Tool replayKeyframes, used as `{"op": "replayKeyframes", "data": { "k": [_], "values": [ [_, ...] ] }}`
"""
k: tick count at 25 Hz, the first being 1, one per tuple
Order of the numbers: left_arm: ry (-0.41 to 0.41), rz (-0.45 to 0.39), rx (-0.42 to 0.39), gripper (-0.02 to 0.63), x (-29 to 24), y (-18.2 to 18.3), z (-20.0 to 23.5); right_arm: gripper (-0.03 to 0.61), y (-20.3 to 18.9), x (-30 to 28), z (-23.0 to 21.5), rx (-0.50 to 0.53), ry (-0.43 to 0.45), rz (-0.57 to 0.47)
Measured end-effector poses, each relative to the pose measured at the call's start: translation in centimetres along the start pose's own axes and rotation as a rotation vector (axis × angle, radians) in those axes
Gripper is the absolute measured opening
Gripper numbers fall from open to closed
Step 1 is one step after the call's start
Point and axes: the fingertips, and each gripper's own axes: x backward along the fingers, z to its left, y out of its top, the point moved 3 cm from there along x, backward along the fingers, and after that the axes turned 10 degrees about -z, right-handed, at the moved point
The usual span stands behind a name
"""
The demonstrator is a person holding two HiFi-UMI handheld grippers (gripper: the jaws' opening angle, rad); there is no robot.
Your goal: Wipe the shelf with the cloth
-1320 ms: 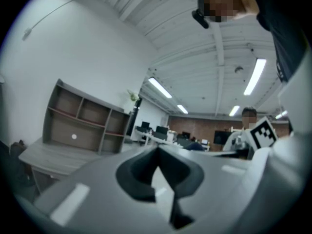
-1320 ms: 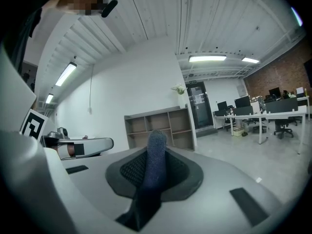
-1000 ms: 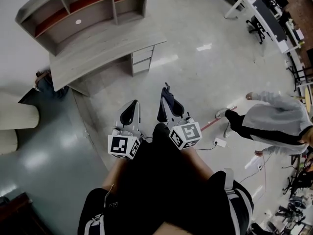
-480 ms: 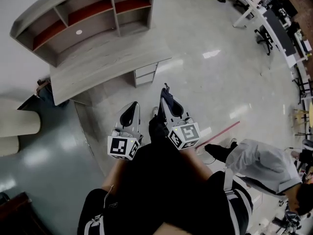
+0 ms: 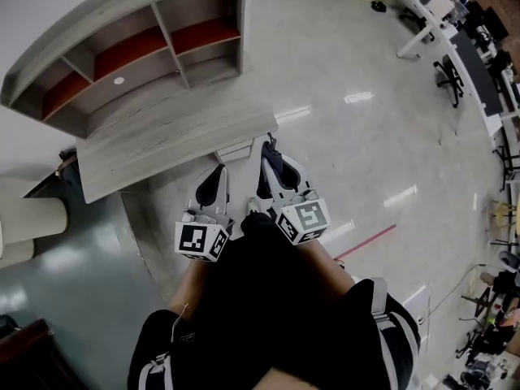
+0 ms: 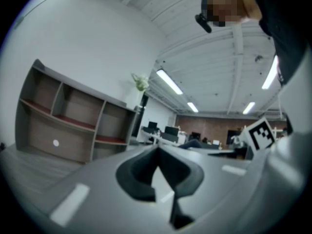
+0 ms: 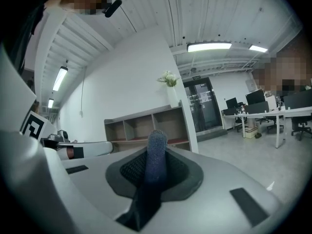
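Observation:
The shelf [image 5: 138, 47] is a grey unit with red boards, standing on a grey desk [image 5: 162, 149] at the upper left of the head view. It also shows ahead in the left gripper view, where the shelf [image 6: 63, 123] fills the left side, and behind the right jaws as the shelf [image 7: 146, 126]. My right gripper [image 5: 269, 146] is shut on a dark blue cloth [image 7: 156, 152], which sticks up between the jaws. The cloth [image 5: 273, 166] hangs near the desk's front edge. My left gripper [image 5: 220, 171] is beside it, shut and empty.
A small white disc [image 5: 119, 80] lies in a lower shelf compartment. A vase of flowers [image 7: 169, 80] stands on top of the shelf. Drawers [image 5: 236, 149] sit under the desk's right end. Office desks and chairs [image 5: 463, 47] line the far right. A red strip [image 5: 366, 242] lies on the floor.
The desk and shelf have come closer to both grippers. The person in grey at the right has gone out of the head view. Both grippers stay shut.

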Motion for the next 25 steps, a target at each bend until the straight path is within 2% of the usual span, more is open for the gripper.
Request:
{"op": "replayKeyframes", "data": {
  "k": [4, 8, 16, 25],
  "values": [
    [0.019, -0.005, -0.015, 0.005, -4.2, -0.1, 0.0, 0.054, 0.6, -3.2, -3.9, 0.001, 0.023, 0.002],
    [0.032, 0.012, -0.015, 0.005, -6.7, -0.3, 0.3, 0.054, 1.1, -5.5, -5.7, -0.017, 0.038, 0.004],
    [0.057, -0.021, 0.012, 0.005, -11.0, 0.7, 5.6, 0.054, -0.3, -11.7, -6.5, -0.018, 0.044, 0.026],
    [0.003, -0.003, -0.001, 0.005, -17.7, 0.4, 12.5, 0.054, -0.9, -20.6, -8.9, 0.018, -0.017, 0.038]
  ]
}}
